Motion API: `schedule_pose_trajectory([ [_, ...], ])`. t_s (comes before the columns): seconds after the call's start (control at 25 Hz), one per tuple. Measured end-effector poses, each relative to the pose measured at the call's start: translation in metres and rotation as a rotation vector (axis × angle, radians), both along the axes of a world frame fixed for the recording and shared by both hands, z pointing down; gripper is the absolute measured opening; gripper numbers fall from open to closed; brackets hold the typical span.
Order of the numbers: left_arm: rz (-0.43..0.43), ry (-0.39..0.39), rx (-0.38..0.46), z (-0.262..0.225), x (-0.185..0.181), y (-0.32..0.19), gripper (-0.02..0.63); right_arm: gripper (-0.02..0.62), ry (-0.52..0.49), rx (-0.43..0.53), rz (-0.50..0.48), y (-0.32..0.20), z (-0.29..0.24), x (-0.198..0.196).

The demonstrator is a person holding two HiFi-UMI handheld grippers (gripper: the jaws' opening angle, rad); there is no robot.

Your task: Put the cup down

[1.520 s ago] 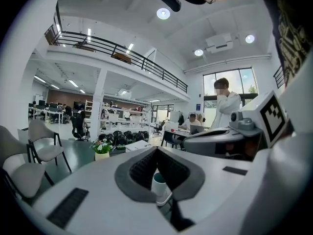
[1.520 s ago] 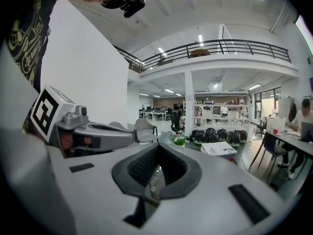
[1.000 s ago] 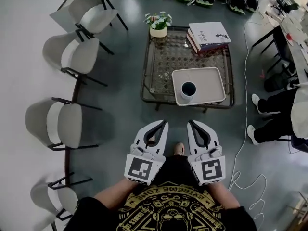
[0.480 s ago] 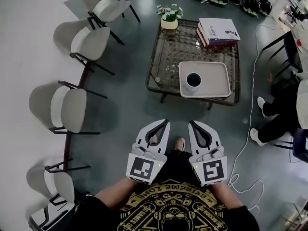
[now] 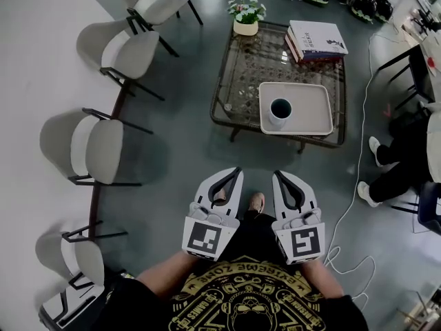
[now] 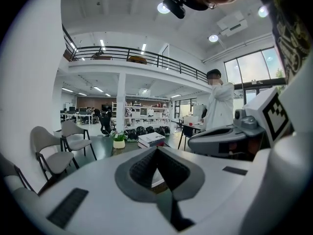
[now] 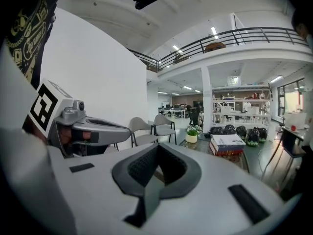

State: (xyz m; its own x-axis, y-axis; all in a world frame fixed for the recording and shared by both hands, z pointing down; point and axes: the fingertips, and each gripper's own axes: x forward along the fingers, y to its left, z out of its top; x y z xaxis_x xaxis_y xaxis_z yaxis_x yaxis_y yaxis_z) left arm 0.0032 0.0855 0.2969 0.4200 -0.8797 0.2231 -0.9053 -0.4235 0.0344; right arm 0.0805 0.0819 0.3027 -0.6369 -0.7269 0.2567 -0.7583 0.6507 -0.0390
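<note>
Two grippers we hold low in front of us, side by side above the floor: the left gripper [image 5: 233,176] and the right gripper [image 5: 279,178], each with its jaws together on nothing. The cup [image 5: 280,113] stands upright on the left part of the tray [image 5: 311,116] on the glass table [image 5: 238,74], well apart from both grippers. Books [image 5: 317,38] and a potted plant [image 5: 247,16] sit at the table's far end.

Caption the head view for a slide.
Cup on a tray on the glass table, beside books and plant; left gripper and right gripper shut and empty at the waist.
</note>
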Motion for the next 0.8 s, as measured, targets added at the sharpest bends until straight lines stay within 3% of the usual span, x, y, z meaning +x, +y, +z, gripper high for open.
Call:
schedule_pose_trajectory([
  [0.8,0.000,-0.006,0.002,0.001,0.019,-0.004,-0.011,0.003,0.003,0.009,-0.022,-0.005,0.007,0.018],
])
